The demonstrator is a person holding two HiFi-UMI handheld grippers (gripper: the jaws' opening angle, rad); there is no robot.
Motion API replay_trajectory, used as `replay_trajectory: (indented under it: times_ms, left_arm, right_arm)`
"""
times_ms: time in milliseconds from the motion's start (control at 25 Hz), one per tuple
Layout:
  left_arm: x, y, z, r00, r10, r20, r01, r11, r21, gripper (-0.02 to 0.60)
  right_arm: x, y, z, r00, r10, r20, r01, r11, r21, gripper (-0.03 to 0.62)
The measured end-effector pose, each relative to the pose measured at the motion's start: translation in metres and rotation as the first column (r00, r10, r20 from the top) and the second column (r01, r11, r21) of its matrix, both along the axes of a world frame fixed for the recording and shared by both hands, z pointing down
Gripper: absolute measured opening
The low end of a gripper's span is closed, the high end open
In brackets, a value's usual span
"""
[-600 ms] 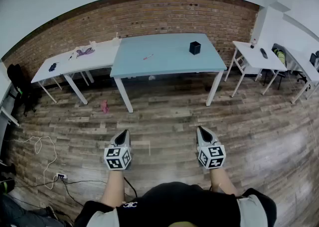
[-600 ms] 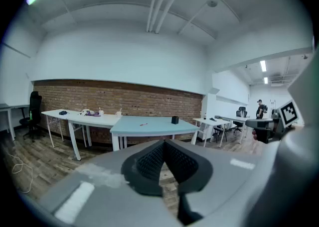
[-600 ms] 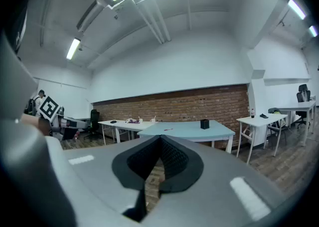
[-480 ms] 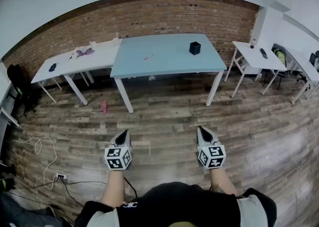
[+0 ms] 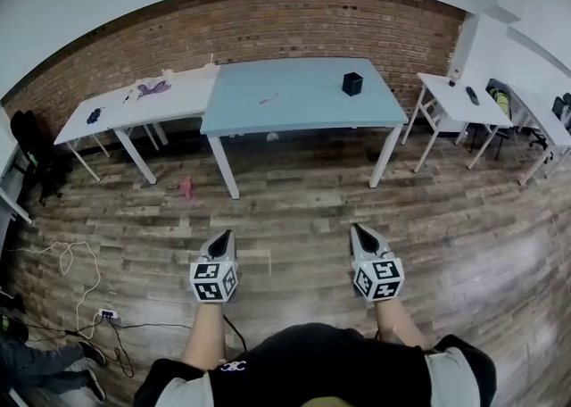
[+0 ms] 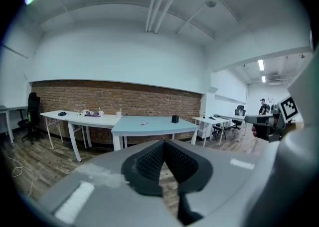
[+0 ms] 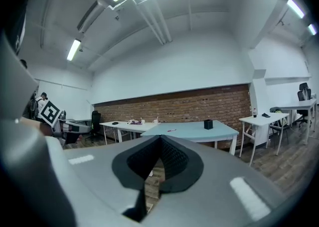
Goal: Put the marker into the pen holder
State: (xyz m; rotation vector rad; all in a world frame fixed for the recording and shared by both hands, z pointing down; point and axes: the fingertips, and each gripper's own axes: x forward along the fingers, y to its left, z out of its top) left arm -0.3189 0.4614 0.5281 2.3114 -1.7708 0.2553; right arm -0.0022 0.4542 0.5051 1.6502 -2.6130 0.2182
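Note:
A small red marker (image 5: 268,98) lies on the light blue table (image 5: 303,111) near its left middle. A black pen holder (image 5: 352,84) stands upright on the same table toward the far right. Both are small and distant in the gripper views: the marker (image 6: 144,123) and the pen holder (image 6: 175,119) from the left, the marker (image 7: 171,130) and the pen holder (image 7: 208,124) from the right. My left gripper (image 5: 220,240) and right gripper (image 5: 362,235) are low over the wooden floor, well short of the table. Both are shut with nothing between their jaws.
A white table (image 5: 125,109) with small items adjoins the blue one on the left. Another white table (image 5: 457,98) and chairs stand at the right. A pink thing (image 5: 186,187) lies on the floor. Cables (image 5: 71,258) run at the left, near a person's legs (image 5: 45,364).
The view has shifted slightly, so the tables sit a little to the right. A person's legs have come into the bottom left corner. Both grippers stay put and shut.

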Motion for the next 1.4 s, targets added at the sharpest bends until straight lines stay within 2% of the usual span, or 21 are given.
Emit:
replay_trajectory:
  times_ms: [200,480,640,760,920,1080,1400]
  left_arm:
    - [-0.016,0.002,0.002,1.000,0.019,-0.001,-0.019,1.000,-0.001,0.006]
    - [-0.047,0.003,0.007,0.998,0.057,0.017,-0.057,0.998,0.005,0.006]
    - [-0.068,0.002,0.019,0.999,0.047,0.001,-0.047,0.999,-0.013,0.006]
    - [-0.074,-0.001,0.020,0.999,0.046,-0.003,-0.046,0.999,-0.015,0.006]
    - [-0.080,-0.008,0.022,0.999,0.029,-0.025,-0.030,1.000,-0.006,0.006]
    - [-0.083,-0.017,0.024,1.000,0.009,-0.026,-0.009,1.000,0.007,0.006]
    - [-0.096,-0.079,0.029,0.997,-0.070,-0.025,0.071,0.997,0.031,0.006]
  right_arm:
    - [-0.027,0.004,0.005,1.000,0.002,-0.022,-0.002,1.000,-0.007,0.004]
    - [-0.067,0.007,0.013,0.994,0.000,-0.108,0.001,1.000,0.015,0.005]
    - [-0.079,0.006,0.014,0.992,0.009,-0.126,-0.007,1.000,0.020,0.005]
    - [-0.074,-0.002,0.010,0.992,0.016,-0.127,-0.014,1.000,0.020,0.003]
    - [-0.056,-0.022,-0.002,0.995,0.054,-0.082,-0.052,0.998,0.025,0.004]
    - [-0.046,-0.042,-0.003,0.994,0.064,-0.090,-0.061,0.997,0.038,0.005]
    - [-0.045,-0.123,0.008,0.995,0.012,-0.097,-0.007,0.998,0.056,0.005]
